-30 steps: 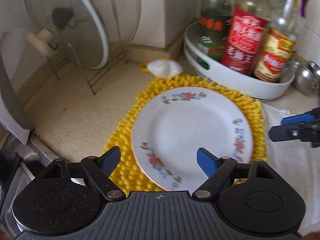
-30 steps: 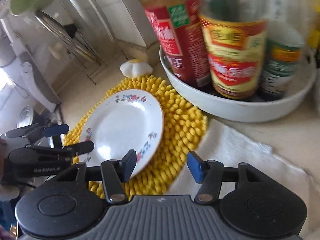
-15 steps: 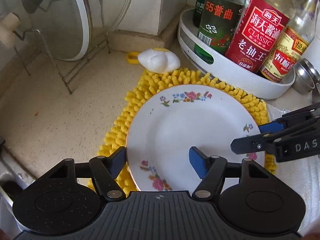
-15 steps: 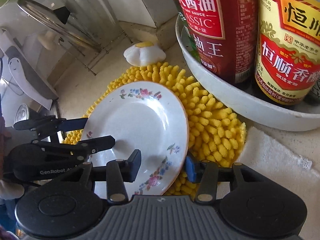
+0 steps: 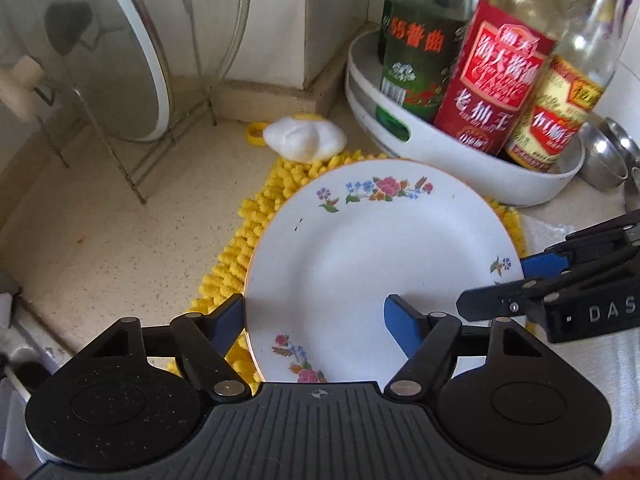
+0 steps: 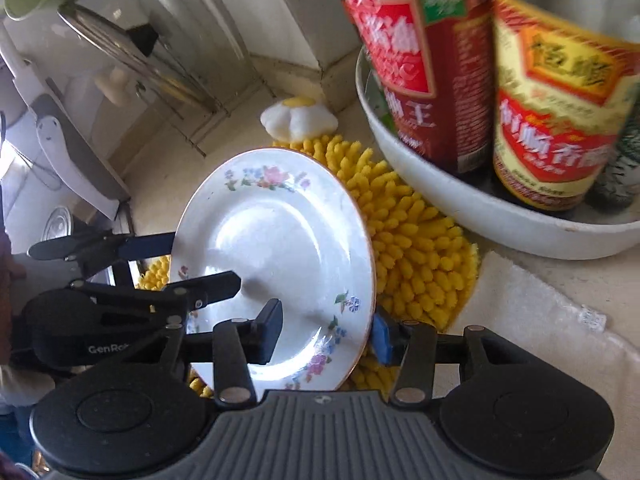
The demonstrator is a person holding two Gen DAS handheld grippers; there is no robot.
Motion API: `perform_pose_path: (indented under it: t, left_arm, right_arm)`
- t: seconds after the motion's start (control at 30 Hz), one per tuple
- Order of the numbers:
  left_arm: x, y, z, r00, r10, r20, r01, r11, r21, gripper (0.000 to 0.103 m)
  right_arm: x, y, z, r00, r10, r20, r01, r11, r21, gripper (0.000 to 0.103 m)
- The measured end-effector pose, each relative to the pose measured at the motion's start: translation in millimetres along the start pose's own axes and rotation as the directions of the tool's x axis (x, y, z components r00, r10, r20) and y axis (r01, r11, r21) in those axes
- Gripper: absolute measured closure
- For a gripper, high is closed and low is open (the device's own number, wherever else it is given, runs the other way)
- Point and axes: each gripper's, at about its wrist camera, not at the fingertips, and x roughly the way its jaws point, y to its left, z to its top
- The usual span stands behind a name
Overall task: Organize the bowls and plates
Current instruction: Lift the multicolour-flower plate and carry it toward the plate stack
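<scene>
The round white china plate (image 5: pixel 372 264) with pink and blue flower sprays and a thin gold rim is sitting mid-frame in the left wrist view, tilting up off the shaggy yellow mat; in the right wrist view it is leaning left of centre (image 6: pixel 280 256).

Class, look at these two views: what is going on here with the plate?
A person holds a gripper in each hand around a floral plate on a yellow mat. The right gripper straddles one edge of the plate, its fingers either side of the rim. The left gripper straddles the opposite edge, its fingers opening.
</scene>
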Motion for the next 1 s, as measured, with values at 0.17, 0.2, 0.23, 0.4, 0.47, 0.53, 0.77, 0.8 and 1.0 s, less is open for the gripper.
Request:
perform_pose_path:
  t: [0.17,0.2,0.23,0.4,0.47,0.53,0.77,0.8,1.0]
  left_arm:
    - [-5,-17,-2,1.000,-0.013,0.003,0.013,0.999,0.032,0.024]
    - [-5,-21,-4,1.000,-0.020,0.003,0.020,0.999,0.037,0.024]
    - [-4,-24,-6,0.999,-0.033,0.000,0.033,0.999,0.042,0.024]
    - [12,-34,-15,0.998,-0.058,-0.040,0.061,0.996,0.063,0.022]
    - [11,-34,-16,0.998,-0.051,-0.042,0.054,0.995,0.079,0.022]
    - [11,-36,-18,0.998,-0.039,-0.040,0.043,0.994,0.096,0.019]
    - [6,-45,-23,1.000,-0.019,-0.007,0.019,0.993,0.119,0.018]
    - [5,-45,-23,1.000,-0.016,-0.004,0.016,0.993,0.120,0.018]
    - [-8,-53,-17,0.982,-0.187,-0.035,0.189,0.977,0.098,0.084]
  right_arm:
    - [-9,-12,-15,1.000,-0.026,-0.002,0.026,0.999,0.038,0.044]
    - [-10,-16,-20,1.000,-0.027,-0.006,0.028,0.998,0.049,0.044]
    - [-10,-20,-24,0.999,-0.036,-0.012,0.037,0.997,0.061,0.044]
    - [-9,-25,-31,0.999,-0.042,-0.006,0.042,0.994,0.097,0.044]
    - [-9,-21,-34,0.999,-0.051,-0.014,0.052,0.995,0.084,0.043]
    - [-6,-19,-38,0.998,-0.060,-0.018,0.061,0.996,0.069,0.042]
    - [-9,-8,-45,0.995,-0.102,0.005,0.102,0.993,0.053,0.041]
    - [-10,-7,-45,0.995,-0.103,0.011,0.103,0.993,0.052,0.041]
    - [-22,-2,-43,0.997,-0.051,0.049,0.048,0.997,0.063,0.058]
